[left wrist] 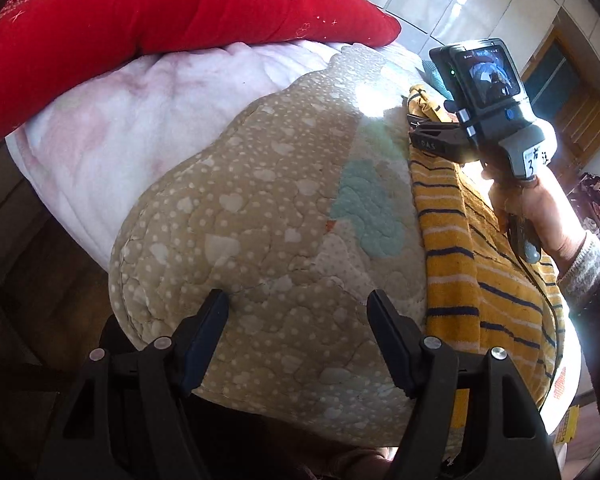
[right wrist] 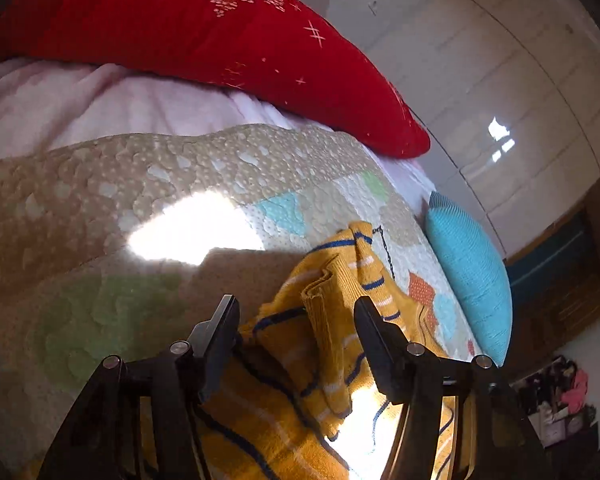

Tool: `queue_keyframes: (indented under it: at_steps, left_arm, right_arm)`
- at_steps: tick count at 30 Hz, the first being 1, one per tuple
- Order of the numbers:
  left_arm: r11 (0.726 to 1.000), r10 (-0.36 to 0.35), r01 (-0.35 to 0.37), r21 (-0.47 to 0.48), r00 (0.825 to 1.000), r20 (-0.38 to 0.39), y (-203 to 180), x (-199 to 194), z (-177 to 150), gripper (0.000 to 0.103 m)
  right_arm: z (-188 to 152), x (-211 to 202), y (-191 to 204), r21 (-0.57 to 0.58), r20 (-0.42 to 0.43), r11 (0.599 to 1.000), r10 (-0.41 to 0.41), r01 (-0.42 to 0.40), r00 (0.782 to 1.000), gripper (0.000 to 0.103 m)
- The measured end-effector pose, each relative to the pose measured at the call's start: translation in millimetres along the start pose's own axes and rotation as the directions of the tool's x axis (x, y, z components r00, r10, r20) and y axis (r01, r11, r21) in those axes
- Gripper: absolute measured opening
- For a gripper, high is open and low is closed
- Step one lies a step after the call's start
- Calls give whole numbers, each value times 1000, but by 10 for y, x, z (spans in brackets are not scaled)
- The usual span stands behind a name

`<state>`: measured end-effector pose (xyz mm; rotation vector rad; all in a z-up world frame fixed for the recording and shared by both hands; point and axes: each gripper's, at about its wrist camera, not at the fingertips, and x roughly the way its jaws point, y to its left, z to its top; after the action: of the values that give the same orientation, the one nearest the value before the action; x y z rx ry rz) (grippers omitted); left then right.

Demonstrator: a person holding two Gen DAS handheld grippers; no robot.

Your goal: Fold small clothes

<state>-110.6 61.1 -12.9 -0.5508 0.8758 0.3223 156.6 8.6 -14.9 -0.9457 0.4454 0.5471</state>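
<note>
Our left gripper (left wrist: 298, 312) is spread over the beige quilt (left wrist: 236, 208), holding nothing. Our right gripper (right wrist: 296, 316) is also spread, straddling a raised fold of the yellow striped garment (right wrist: 320, 320) lying on the quilt's right side.

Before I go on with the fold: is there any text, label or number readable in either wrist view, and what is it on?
"DAS": on the black finger mount of the right gripper, seen from the left wrist; the first letter may be cut off.
"3": handwritten on a white sticker on that gripper's grey handle; the marks beside it are too scrawled to read.
Yellow label at the bed's edge: print too small to read.
Right wrist view: nothing readable.
</note>
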Motion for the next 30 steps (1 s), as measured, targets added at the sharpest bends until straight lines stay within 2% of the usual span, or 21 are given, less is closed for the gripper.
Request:
queue_keyframes:
  at_steps: [2, 4, 7, 9, 11, 13, 15, 16, 17, 18, 21, 22, 26, 30]
  left_arm:
    - [1000, 1, -1, 4, 1000, 1, -39, -12, 9, 71]
    - [1000, 3, -3, 14, 1000, 5, -84, -41, 10, 71]
    - [999, 12, -12, 37, 1000, 13, -149, -75, 9, 71]
    - [998, 21, -21, 55, 1000, 15, -203, -81, 3, 72]
    - [997, 24, -25, 73, 1000, 8, -257, -69, -1, 72]
    - [995, 24, -24, 98, 1000, 4, -340, -53, 0, 72]
    - [991, 25, -25, 131, 1000, 6, -443, -47, -4, 72]
    - [989, 26, -27, 148, 1000, 7, -497, -46, -6, 72]
    - [986, 27, -28, 166, 1000, 9, -555, -46, -15, 72]
    - [982, 28, -29, 185, 1000, 10, -613, -45, -25, 72]
    - [968, 46, -48, 245, 999, 12, -799, -37, -64, 72]
    - [963, 55, -56, 265, 998, 14, -867, -47, -85, 72]
    - [934, 98, -105, 342, 995, 35, -1080, -70, -165, 72]
    - [911, 144, -157, 382, 988, 62, -1241, -76, -219, 72]
  right_arm:
    - [-66, -166, 58, -25, 35, 1000, -1, 2, 999, 66]
    - [-165, -364, -10, 19, 48, 999, 43, -44, 998, 68]
    - [-434, -687, -329, 178, 66, 973, 135, -145, 989, 69]
    - [-699, -918, -591, 290, 74, 942, 152, -167, 986, 71]
    - [-1009, -1140, -843, 384, 74, 910, 138, -156, 988, 72]
    - [-1338, -1392, -1072, 446, 61, 892, 44, -66, 997, 72]
    - [-1655, -1690, -1217, 473, 39, 876, -133, 99, 990, 77]
    - [-1807, -1831, -1273, 485, 24, 855, -223, 183, 975, 88]
    - [-1959, -1930, -1334, 503, 15, 834, -271, 227, 962, 99]
    - [-2119, -2009, -1376, 522, 18, 823, -272, 223, 962, 100]
    - [-2572, -1989, -1431, 579, -93, 802, -111, 144, 989, 98]
    - [-2726, -2032, -1402, 619, -91, 779, -54, 99, 994, 92]
    - [-3149, -2170, -1263, 734, -71, 679, 72, 4, 995, 90]
    - [-3404, -2193, -1188, 835, -15, 546, 160, -76, 987, 90]
